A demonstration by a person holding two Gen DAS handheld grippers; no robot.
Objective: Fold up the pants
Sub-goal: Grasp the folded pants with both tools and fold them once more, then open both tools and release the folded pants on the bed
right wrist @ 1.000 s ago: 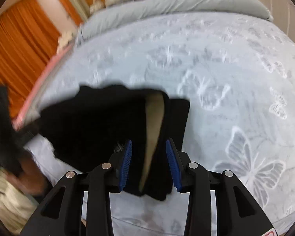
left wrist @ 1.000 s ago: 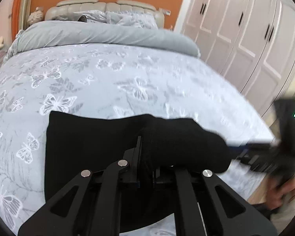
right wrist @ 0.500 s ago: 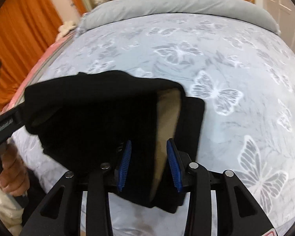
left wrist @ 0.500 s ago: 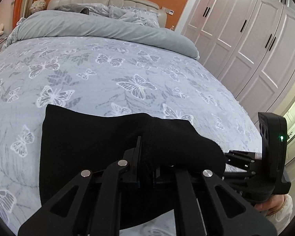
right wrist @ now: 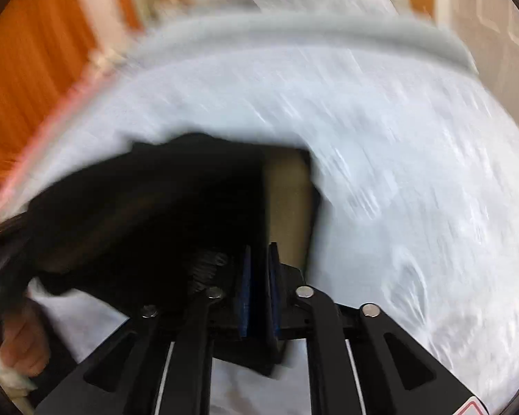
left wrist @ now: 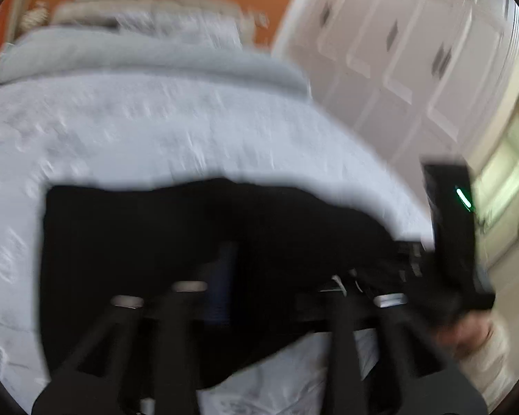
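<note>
Open bedspread [right wrist: 415, 159] fills the frame's center and right beyond the black pants [right wrist: 148, 214]. A rolled grey duvet [right wrist: 328, 31] bars the top; white wardrobe doors [left wrist: 415, 52] close the upper right of the left wrist view.

right gripper [right wrist: 257, 297]: black linkage arms | blue fingers [right wrist: 243, 297] | silver screws

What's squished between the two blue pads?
In the right wrist view, a fold of the black pants sits pinched between the blue pads of the right hand-held gripper. Nothing else shows there.
</note>
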